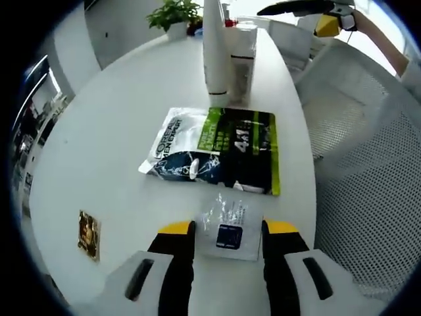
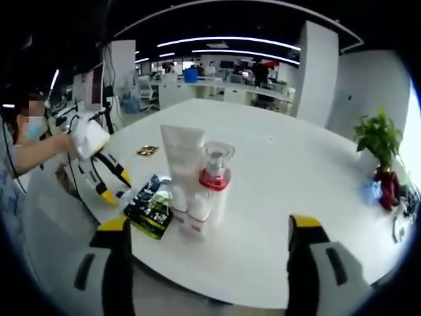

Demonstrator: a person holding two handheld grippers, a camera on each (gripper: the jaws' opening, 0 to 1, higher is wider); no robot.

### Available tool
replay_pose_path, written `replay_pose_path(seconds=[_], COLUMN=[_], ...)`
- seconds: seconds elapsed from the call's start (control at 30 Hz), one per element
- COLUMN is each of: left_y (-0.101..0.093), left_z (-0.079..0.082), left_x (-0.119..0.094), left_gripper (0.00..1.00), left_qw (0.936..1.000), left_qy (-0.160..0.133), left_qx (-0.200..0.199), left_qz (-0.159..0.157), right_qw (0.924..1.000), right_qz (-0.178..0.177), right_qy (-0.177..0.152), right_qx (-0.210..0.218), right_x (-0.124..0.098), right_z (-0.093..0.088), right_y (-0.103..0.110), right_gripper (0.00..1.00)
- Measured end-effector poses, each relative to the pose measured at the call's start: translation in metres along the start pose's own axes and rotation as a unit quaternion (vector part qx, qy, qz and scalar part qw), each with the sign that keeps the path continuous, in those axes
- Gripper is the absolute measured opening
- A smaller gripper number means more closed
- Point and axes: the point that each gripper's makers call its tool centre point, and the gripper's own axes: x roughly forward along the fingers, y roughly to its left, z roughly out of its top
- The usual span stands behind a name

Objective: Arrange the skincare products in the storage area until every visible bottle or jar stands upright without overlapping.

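Left gripper view, nearest item: a small clear sachet [image 1: 229,229] is seen lying flat on the tabletop [image 1: 99,151], between the spread tips of the left tool [image 1: 229,228], which is clamped on nothing.
Next item, farther: a dark-and-green flat pouch [image 1: 217,150] lies just beyond the sachet, its long axis running left to right across the view.
Far group: a white tube [image 1: 216,46] and a pump bottle [image 1: 242,56] stand upright, close together.
Right tool [image 2: 207,227]: jaws are held wide apart, empty, with the standing pair straight ahead between them.
Nearer arm: the left tool is judged nearer the lying items.
Off to the left: a small gold packet [image 1: 89,234] lies flat.
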Motion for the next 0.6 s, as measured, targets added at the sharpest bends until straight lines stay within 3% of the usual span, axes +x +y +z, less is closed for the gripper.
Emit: replay_pose_path(seconds=[0.27,0.6], left_y=[0.0064,0.0014], left_z=[0.0014,0.0007], left_x=[-0.0004,-0.0039], left_gripper=[0.47,0.5], left_qw=[0.9998,0.9997], left_qy=[-0.009,-0.003], left_qx=[0.005,0.012], left_qz=[0.019,0.022], right_qw=[0.9999,1.0], right_qz=[0.007,0.007], right_qy=[0.006,0.002], right_qx=[-0.005,-0.005], right_x=[0.0032,0.0026], right_z=[-0.0019,0.0003], right_y=[0.0035,0.0032], right_gripper=[1.0,1.0])
